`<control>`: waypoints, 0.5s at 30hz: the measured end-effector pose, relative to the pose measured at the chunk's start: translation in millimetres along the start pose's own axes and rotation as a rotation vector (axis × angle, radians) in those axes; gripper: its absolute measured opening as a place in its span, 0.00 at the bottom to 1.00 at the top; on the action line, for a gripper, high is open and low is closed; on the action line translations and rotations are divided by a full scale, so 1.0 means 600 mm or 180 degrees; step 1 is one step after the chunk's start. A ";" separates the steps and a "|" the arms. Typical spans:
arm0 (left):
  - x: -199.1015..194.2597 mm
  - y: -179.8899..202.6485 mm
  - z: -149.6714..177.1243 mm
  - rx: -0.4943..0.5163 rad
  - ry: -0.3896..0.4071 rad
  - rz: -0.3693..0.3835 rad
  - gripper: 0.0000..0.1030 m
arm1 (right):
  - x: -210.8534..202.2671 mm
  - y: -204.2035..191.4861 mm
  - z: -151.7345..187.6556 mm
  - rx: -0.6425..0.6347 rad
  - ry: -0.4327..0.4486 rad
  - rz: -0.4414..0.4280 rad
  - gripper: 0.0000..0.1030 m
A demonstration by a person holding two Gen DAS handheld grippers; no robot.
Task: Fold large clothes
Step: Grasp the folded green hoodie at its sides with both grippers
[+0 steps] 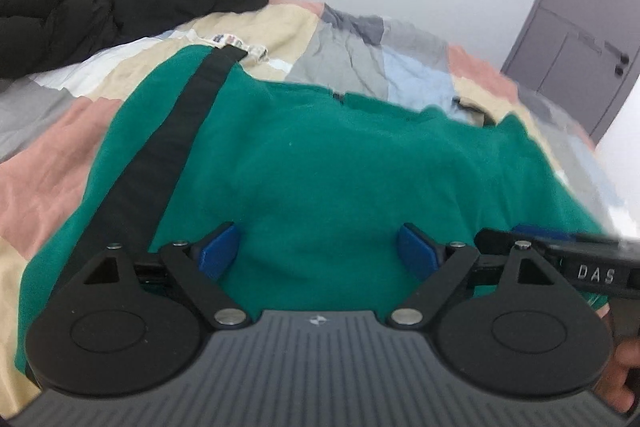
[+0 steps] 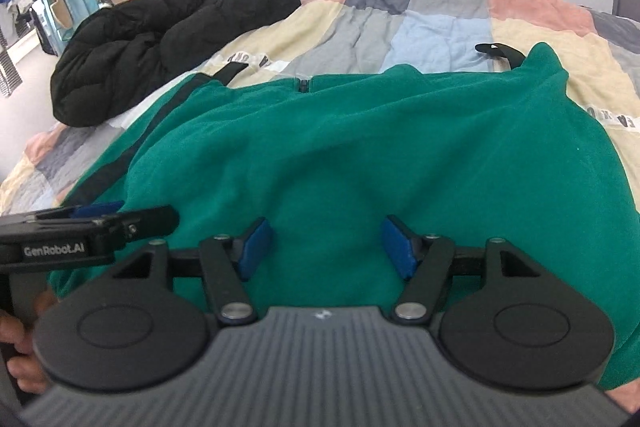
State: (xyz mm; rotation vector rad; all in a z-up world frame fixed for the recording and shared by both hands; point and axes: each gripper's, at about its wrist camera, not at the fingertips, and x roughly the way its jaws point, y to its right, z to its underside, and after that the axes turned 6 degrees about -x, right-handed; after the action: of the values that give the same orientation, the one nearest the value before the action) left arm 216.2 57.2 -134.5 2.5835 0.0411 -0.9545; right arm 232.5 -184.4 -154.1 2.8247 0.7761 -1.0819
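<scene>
A patchwork bed cover [image 1: 352,39] fills both views, with a black padded coat [image 2: 160,43] at upper left. The green fleece garment [image 1: 320,167] lies spread across the centre, black stripe [image 1: 160,163] on its left. The left gripper [image 1: 320,253] and right gripper [image 2: 326,247] hover side by side over its near hem, jaws released and empty. Judged step: approaching the hem; next, both must descend and pinch cloth.
</scene>
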 end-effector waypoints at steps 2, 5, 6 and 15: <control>-0.025 -0.011 -0.002 -0.0238 0.0035 0.0145 0.86 | -0.017 -0.001 0.001 0.0108 0.0027 -0.0018 0.64; -0.070 -0.030 0.002 -0.0658 0.0094 0.0467 0.86 | -0.054 -0.003 0.008 0.0301 0.0119 -0.0072 0.65; -0.084 -0.032 0.005 -0.0761 0.0096 0.0557 0.86 | -0.068 -0.001 0.012 0.0413 0.0160 -0.0135 0.66; -0.100 -0.029 0.041 -0.1319 -0.0351 0.0762 0.87 | -0.127 0.037 0.074 0.1611 0.0228 -0.0484 0.73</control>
State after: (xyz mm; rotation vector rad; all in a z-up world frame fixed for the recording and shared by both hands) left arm 151.7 70.6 -119.7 2.1000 -0.0895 -0.8896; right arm 166.5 -245.8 -142.8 3.2765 0.8352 -1.3772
